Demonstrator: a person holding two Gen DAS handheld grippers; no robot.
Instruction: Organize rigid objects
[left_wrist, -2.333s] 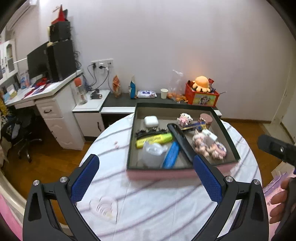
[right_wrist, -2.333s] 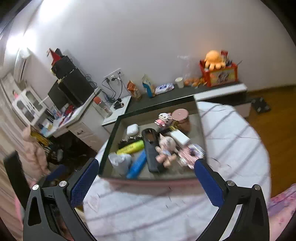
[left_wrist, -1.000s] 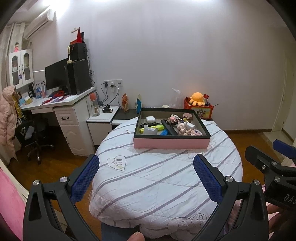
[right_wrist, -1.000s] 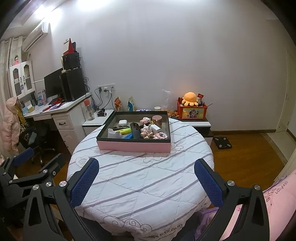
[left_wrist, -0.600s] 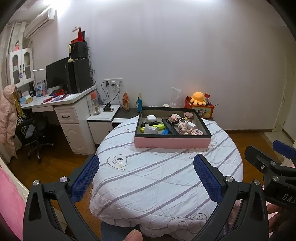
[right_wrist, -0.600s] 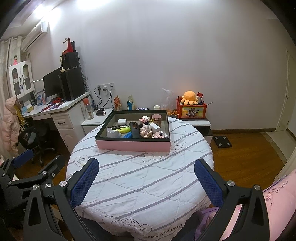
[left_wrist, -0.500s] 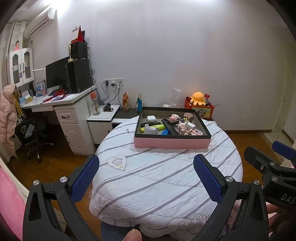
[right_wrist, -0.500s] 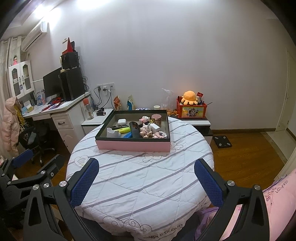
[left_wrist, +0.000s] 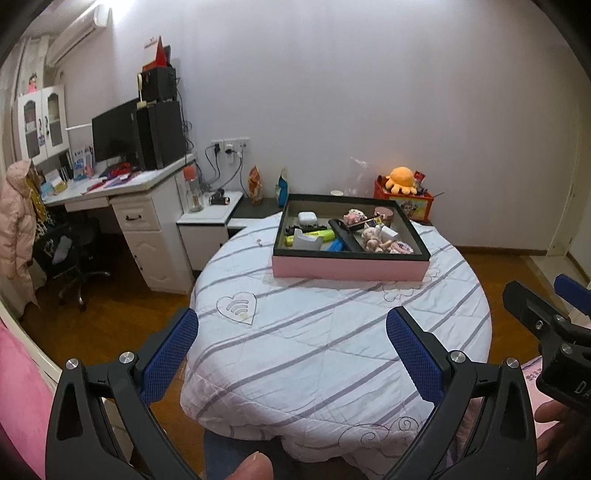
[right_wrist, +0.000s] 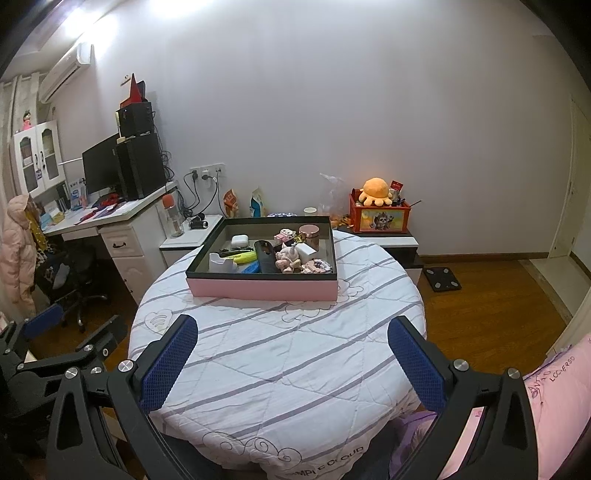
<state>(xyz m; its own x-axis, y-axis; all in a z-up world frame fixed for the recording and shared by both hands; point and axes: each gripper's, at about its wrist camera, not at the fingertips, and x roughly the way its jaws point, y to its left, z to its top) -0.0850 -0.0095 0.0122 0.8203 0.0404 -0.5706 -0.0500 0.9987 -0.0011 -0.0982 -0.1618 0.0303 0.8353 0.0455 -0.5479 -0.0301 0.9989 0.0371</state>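
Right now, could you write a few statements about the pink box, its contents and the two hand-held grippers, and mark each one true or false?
1. The pink box sits on the round table. True.
2. The left hand-held gripper is shut on the yellow highlighter. False: it is open and empty, and the highlighter lies in the box.
3. The right hand-held gripper is open, well short of the box. True.
4. The white earbud case lies on the tablecloth outside the box. False: it is inside, near the far left corner.
5. The orange octopus plush is in the pink box. False: it sits on a red box by the wall.
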